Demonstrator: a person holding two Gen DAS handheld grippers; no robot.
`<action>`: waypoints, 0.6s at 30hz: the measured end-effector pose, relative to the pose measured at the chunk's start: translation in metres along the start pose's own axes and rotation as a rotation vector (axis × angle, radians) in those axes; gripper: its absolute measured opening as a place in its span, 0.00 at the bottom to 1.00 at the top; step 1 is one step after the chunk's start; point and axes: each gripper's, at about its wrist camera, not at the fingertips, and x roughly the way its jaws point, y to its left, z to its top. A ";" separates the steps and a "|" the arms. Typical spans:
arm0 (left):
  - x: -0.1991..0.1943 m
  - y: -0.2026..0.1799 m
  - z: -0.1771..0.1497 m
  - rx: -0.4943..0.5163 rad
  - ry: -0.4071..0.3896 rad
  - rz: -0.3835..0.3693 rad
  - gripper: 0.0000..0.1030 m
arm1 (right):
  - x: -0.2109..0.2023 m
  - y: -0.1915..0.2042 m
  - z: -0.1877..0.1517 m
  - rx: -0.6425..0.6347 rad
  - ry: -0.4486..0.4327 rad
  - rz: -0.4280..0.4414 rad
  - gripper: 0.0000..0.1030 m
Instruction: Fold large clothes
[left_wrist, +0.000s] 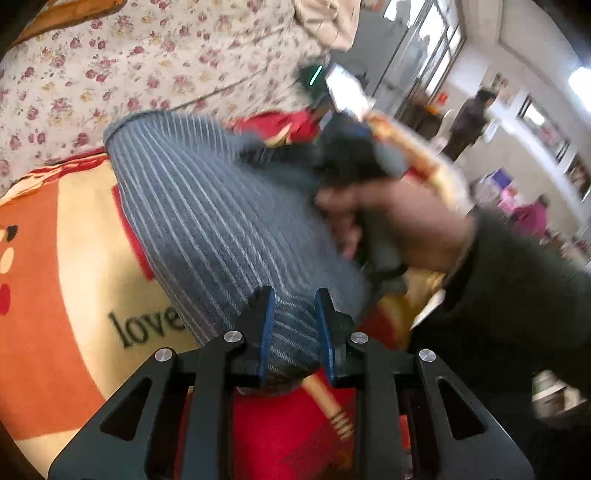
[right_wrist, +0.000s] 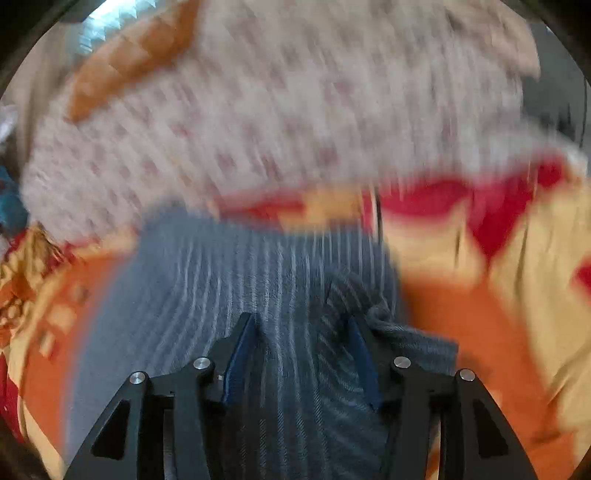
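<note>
Left claw (left_wrist: 295, 314): jaws narrowed onto a bunched fold of the grey striped garment (left_wrist: 207, 206), gripping it. The garment runs toward 11 o'clock over the orange-and-red blanket (left_wrist: 55, 295). Right claw (right_wrist: 301, 345): jaws partly open with the striped cloth between them; too blurred to confirm clamping. Floral quilt (right_wrist: 277, 110) at 12 o'clock.

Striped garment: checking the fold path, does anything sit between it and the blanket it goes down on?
Nothing visible does. The striped garment is pinched in the left hand-held gripper and the right hand-held gripper, over the orange blanket.
</note>
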 end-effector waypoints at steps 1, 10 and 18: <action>-0.009 0.002 0.010 -0.008 -0.046 0.014 0.22 | -0.003 0.000 0.004 -0.002 -0.020 0.008 0.49; 0.034 0.056 0.145 -0.259 -0.186 0.290 0.52 | 0.004 0.000 0.006 -0.029 0.019 0.071 0.72; 0.129 0.116 0.121 -0.513 -0.056 0.480 0.53 | 0.010 0.008 0.004 -0.087 0.062 0.035 0.74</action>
